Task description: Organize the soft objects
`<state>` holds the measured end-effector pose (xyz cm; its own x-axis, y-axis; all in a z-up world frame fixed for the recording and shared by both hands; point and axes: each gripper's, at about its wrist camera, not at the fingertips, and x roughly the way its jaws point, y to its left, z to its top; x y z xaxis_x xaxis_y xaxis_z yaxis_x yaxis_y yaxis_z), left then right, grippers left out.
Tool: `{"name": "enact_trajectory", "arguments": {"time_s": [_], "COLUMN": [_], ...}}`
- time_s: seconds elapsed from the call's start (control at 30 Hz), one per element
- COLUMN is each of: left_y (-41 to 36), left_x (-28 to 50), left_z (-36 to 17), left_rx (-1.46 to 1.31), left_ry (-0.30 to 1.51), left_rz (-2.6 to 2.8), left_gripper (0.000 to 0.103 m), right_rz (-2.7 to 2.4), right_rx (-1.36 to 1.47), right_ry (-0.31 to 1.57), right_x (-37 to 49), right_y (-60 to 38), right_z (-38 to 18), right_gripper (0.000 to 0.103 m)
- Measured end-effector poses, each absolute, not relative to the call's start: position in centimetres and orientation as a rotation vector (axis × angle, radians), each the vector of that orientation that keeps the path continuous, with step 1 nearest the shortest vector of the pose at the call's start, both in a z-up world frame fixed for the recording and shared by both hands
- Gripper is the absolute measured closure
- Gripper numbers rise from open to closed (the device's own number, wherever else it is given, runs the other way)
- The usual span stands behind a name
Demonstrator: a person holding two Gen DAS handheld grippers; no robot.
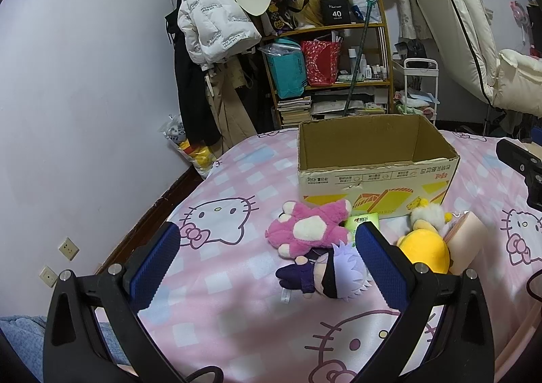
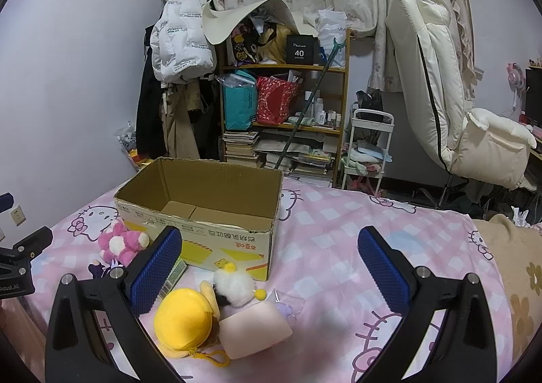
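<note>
Only the right wrist view shows the cardboard box (image 2: 203, 210) floor bare.

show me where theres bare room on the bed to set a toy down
Bare bedsheet lies right of the cardboard box, and left of the pink plush. It is crowded in front of the box, around the yellow plush.

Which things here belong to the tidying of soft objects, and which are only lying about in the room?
For the job: pink plush, purple-haired doll, yellow plush, white fluffy toy, pale pink cushion, green packet, cardboard box, left gripper and right gripper, both open.

Only lying about: white jacket, bookshelf, white chair, small trolley.
</note>
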<state>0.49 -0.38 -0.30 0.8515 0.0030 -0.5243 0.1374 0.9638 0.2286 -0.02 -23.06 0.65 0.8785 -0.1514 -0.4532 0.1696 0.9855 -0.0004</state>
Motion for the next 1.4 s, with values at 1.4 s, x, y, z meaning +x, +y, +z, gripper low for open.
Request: {"name": "enact_trajectory", "arguments": {"time_s": [1.4], "left_y": [-4.5], "left_x": [7.3], "left_z": [-5.3], "left_rx": [0.215], "left_ry": [0.85], "left_rz": [-0.174], "left_gripper": [0.001], "right_rz": [-0.195], "right_rx": [0.125], "right_ry": [0.782], "right_x": [5.8], "right_y": [-24.5], "right_z": [-3.7], "right_gripper": [0.0]}}
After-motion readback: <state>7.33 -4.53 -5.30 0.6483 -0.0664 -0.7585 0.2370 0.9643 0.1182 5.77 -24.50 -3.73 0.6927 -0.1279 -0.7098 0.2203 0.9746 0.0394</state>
